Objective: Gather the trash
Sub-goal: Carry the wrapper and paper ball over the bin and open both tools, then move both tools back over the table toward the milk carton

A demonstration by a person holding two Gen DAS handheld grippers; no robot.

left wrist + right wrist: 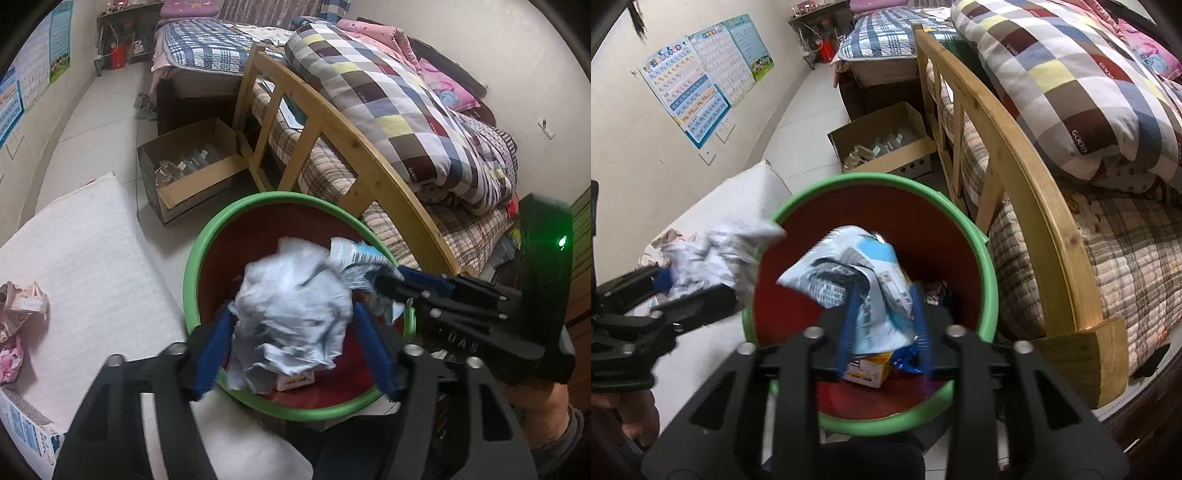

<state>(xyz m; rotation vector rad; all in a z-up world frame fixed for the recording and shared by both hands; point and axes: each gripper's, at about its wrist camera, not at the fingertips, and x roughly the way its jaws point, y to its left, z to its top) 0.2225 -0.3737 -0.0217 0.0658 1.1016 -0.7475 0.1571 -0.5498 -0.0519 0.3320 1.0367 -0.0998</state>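
Note:
A red bin with a green rim (192, 266) (991, 273) stands on the floor beside the bed. My left gripper (291, 325) is shut on a crumpled pale grey wrapper (295, 310) and holds it over the bin's mouth; it also shows in the right wrist view (713, 254). My right gripper (882, 317) is shut on a crumpled blue and white packet (857, 266) over the bin; it reaches in from the right in the left wrist view (384, 280). A small carton (866, 371) and other scraps lie inside the bin.
A white foam mat (85, 258) lies left of the bin, with crumpled pink trash (18, 306) on it. An open cardboard box (192, 173) sits behind the bin. The wooden bed frame (332, 122) with a checked quilt is on the right.

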